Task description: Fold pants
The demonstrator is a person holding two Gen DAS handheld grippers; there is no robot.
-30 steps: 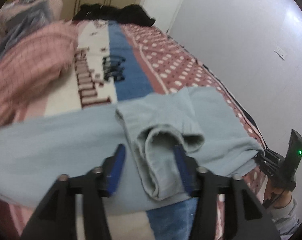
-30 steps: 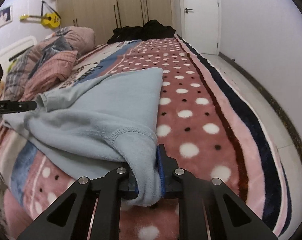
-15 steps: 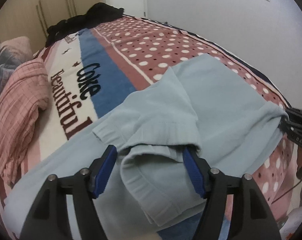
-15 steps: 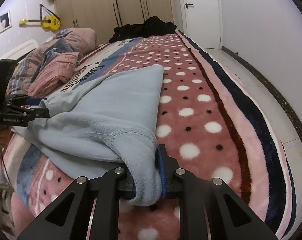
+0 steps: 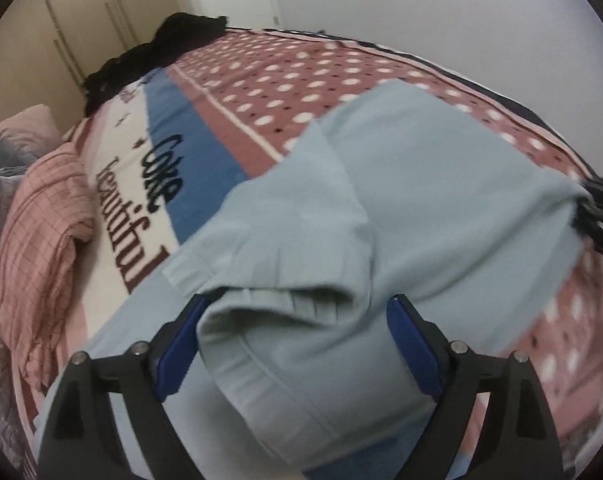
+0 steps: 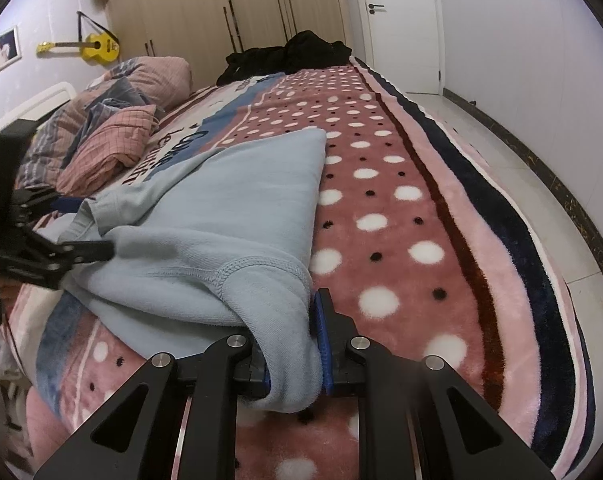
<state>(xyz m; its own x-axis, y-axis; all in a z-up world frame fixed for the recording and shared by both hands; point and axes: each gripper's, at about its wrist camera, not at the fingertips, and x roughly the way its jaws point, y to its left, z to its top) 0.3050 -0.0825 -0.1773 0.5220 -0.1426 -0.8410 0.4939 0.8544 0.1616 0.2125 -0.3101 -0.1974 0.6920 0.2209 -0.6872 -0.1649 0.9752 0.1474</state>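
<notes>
Light blue pants (image 5: 421,200) lie partly folded on the bed. One ribbed cuff (image 5: 285,292) is bunched up between the blue pads of my left gripper (image 5: 297,302). Its jaws are opening and stand wide, and neither pad presses on the cloth. My right gripper (image 6: 297,340) is shut on a folded corner of the pants (image 6: 241,200) near the bed's front edge. The left gripper (image 6: 41,240) shows at the left of the right wrist view, at the pants' other end. The right gripper (image 5: 597,208) shows at the right edge of the left wrist view.
The bed carries a pink dotted blanket (image 6: 381,216) with a blue and white lettered stripe. Pink checked bedding (image 5: 41,216) and pillows (image 6: 113,148) lie on the left. A heap of black clothes (image 6: 293,54) sits at the far end. Bare floor (image 6: 521,160) runs along the bed's right side.
The left gripper's jaws have spread much wider around the cuff, and the left gripper has rolled and shifted along the pants. The right gripper has kept still, holding its corner.
</notes>
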